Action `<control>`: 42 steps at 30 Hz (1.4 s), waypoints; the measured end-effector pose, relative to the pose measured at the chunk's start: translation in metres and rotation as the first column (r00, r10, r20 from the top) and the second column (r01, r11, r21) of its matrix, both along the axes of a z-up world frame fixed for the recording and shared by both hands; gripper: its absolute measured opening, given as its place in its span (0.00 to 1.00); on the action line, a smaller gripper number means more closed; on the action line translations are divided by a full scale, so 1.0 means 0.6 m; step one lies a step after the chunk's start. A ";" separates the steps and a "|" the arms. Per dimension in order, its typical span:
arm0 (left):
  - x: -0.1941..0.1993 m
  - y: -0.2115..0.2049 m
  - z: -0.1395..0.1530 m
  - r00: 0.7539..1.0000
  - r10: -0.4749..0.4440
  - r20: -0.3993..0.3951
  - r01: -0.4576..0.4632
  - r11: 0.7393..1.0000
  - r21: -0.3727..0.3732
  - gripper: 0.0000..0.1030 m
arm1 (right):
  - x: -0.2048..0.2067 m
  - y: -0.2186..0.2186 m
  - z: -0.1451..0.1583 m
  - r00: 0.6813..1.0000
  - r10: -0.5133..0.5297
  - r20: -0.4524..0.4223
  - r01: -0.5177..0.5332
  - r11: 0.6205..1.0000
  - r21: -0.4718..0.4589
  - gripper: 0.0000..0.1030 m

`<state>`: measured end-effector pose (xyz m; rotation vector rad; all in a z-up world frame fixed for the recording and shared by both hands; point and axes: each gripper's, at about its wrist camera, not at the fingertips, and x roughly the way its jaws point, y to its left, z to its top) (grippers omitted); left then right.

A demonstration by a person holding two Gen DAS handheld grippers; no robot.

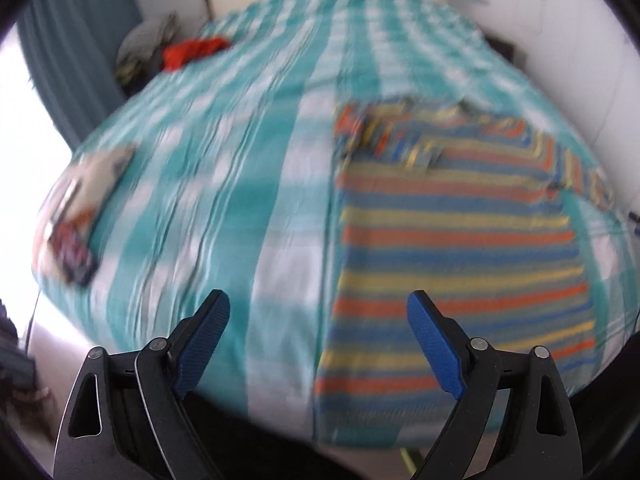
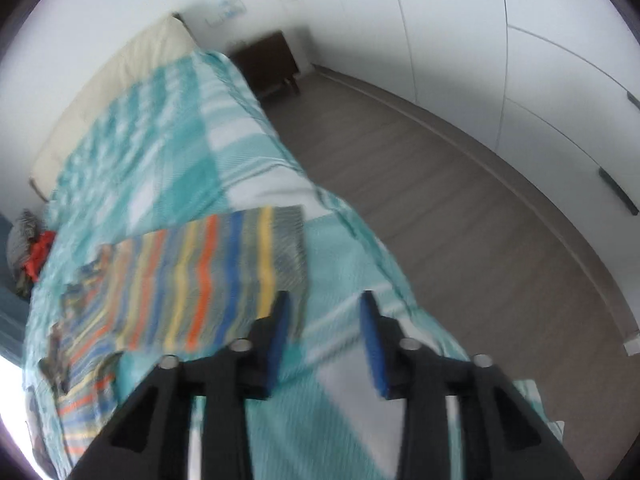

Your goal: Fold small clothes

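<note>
Spread claws (image 1: 318, 308) above striped garment (image 1: 452, 240)

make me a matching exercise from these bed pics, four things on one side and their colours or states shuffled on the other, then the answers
Things
1. striped shirt
2. bedspread
3. crumpled garment at the far edge of the bed
4. left gripper

Colours or states
A. teal and white checks
B. open, holding nothing
C. bright red
D. orange, blue and yellow bands, lying flat

Pairs: 1-D, 2-A, 3-C, 4-B
</note>
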<state>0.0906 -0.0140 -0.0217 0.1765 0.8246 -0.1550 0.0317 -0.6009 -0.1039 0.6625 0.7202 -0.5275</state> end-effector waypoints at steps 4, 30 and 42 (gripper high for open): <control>0.101 -0.121 0.047 0.946 -0.301 0.121 0.299 0.954 0.035 0.95 | -0.055 0.092 0.023 0.992 0.123 0.039 -0.122 0.992 -0.023 0.53; 0.268 -0.183 -0.070 0.802 -0.540 -0.255 0.586 0.795 0.158 0.69 | -0.053 0.223 -0.047 0.968 0.247 0.047 -0.250 0.964 0.088 0.60; 0.343 -0.295 -0.150 0.764 -0.544 -0.347 0.633 0.739 0.233 0.07 | -0.067 0.202 -0.050 0.981 0.174 0.088 -0.185 0.972 0.144 0.60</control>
